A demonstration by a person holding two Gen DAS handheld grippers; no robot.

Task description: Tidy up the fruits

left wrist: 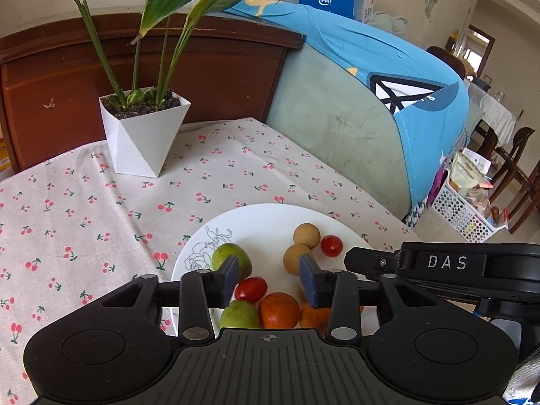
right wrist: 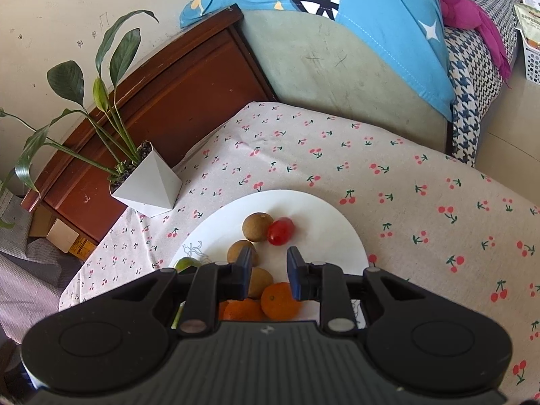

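A white plate point(left wrist: 270, 217) on the cherry-print cloth holds several fruits: two green fruits point(left wrist: 233, 256), two cherry tomatoes point(left wrist: 250, 289), brown longans point(left wrist: 306, 235) and oranges point(left wrist: 279, 310). My left gripper point(left wrist: 268, 278) is open and empty, hovering over the plate's near side. The right gripper's body point(left wrist: 472, 266) shows at the right of the left wrist view. In the right wrist view the plate point(right wrist: 324, 209) holds longans point(right wrist: 257, 226), a cherry tomato point(right wrist: 280, 231) and oranges point(right wrist: 280, 300). My right gripper point(right wrist: 269, 271) is open and empty above them.
A white angular pot with a green plant point(left wrist: 143, 131) stands on the cloth at the back left. A brown wooden headboard point(left wrist: 202, 64) and a green armchair with a blue cloth point(left wrist: 371, 101) lie behind the table. A white basket point(left wrist: 462, 209) sits on the floor at right.
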